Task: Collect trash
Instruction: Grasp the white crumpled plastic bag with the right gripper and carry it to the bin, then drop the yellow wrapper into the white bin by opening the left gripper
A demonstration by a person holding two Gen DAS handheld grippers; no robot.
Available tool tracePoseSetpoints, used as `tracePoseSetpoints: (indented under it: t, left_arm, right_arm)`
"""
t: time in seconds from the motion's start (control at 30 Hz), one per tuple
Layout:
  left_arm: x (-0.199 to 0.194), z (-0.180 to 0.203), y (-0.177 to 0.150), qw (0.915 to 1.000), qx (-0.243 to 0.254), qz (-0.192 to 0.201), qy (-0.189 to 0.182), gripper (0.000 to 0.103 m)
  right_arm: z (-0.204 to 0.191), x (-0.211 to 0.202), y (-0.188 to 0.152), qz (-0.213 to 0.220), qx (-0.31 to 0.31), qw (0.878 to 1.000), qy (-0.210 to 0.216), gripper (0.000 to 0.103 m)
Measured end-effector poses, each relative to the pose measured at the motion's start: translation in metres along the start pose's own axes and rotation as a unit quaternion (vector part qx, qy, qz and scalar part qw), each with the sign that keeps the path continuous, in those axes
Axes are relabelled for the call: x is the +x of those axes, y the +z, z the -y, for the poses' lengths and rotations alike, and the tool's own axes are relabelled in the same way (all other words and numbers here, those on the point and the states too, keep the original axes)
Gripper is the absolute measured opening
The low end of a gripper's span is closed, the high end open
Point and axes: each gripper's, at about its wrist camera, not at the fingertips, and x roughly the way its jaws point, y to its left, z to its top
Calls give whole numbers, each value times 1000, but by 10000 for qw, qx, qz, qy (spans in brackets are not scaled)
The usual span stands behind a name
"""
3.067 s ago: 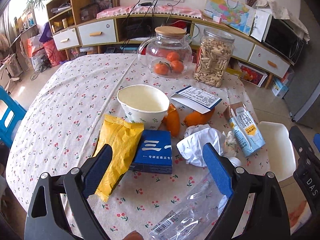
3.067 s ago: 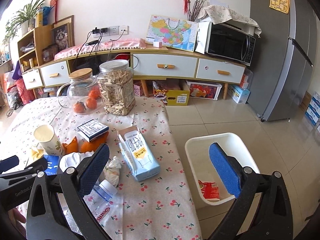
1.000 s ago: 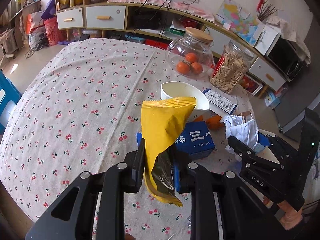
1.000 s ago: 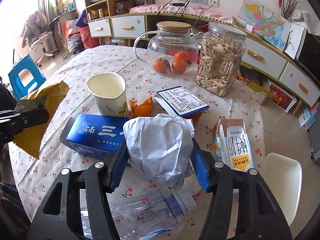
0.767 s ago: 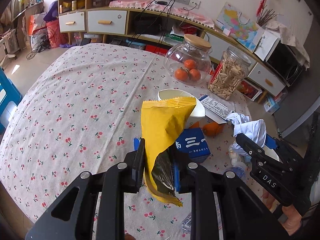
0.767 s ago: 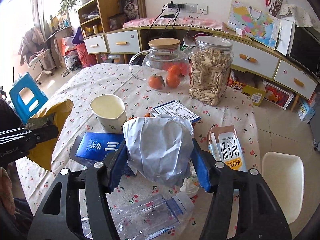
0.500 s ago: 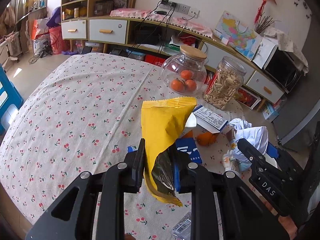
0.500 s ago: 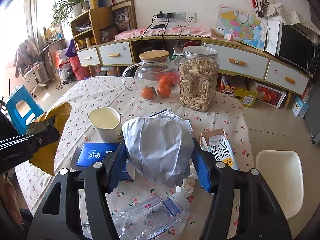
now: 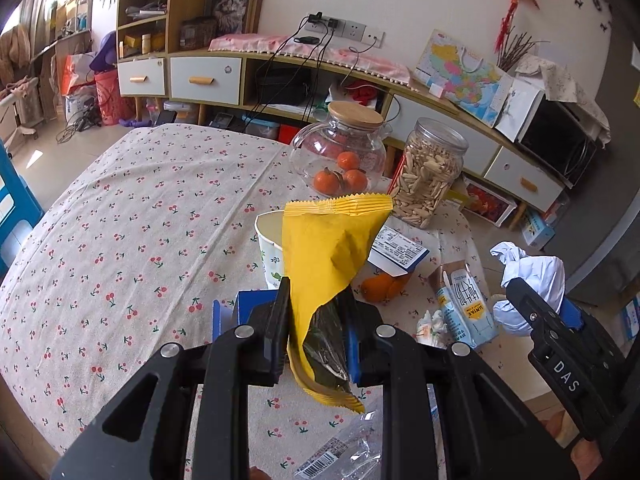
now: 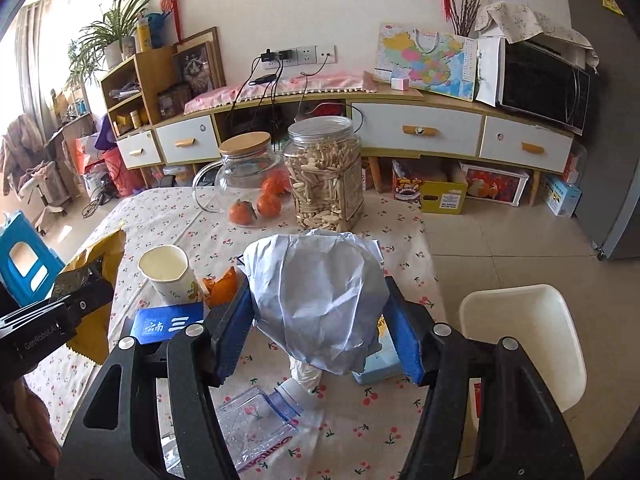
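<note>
My left gripper (image 9: 316,308) is shut on a yellow snack wrapper (image 9: 332,248) and holds it upright above the table. My right gripper (image 10: 320,320) is shut on a crumpled white paper ball (image 10: 316,300), lifted above the table; it also shows in the left wrist view (image 9: 536,276). A white trash bin (image 10: 520,332) stands on the floor right of the table. On the table lie a blue box (image 10: 168,324), a paper cup (image 10: 166,274), orange peel (image 10: 222,286), a milk carton (image 9: 466,304) and a crushed clear plastic bottle (image 10: 264,412).
A glass jug of oranges (image 10: 250,182) and a jar of seeds (image 10: 326,184) stand at the table's far side. A small printed box (image 9: 398,252) lies by the cup. A low cabinet (image 10: 400,128) runs along the wall. A blue stool (image 10: 24,256) stands at the left.
Both grippers closed on their items, the wrapper and the paper ball, and lifted them off the table. Both have kept rising and pulling back over the last second.
</note>
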Motion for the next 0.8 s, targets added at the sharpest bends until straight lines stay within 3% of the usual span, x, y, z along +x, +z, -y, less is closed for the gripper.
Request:
tracePoseSetpoints:
  t: [0.53,0.8]
  left_arm:
    - [-4,83,-7,9980,512,262,-260,23]
    - [2,136,-9,9960,673,158,-572,23]
  right_arm:
    - [91,-31,6,363,581,9946,-784,61]
    - [151,-34,0,304,922,9872,-1269,61]
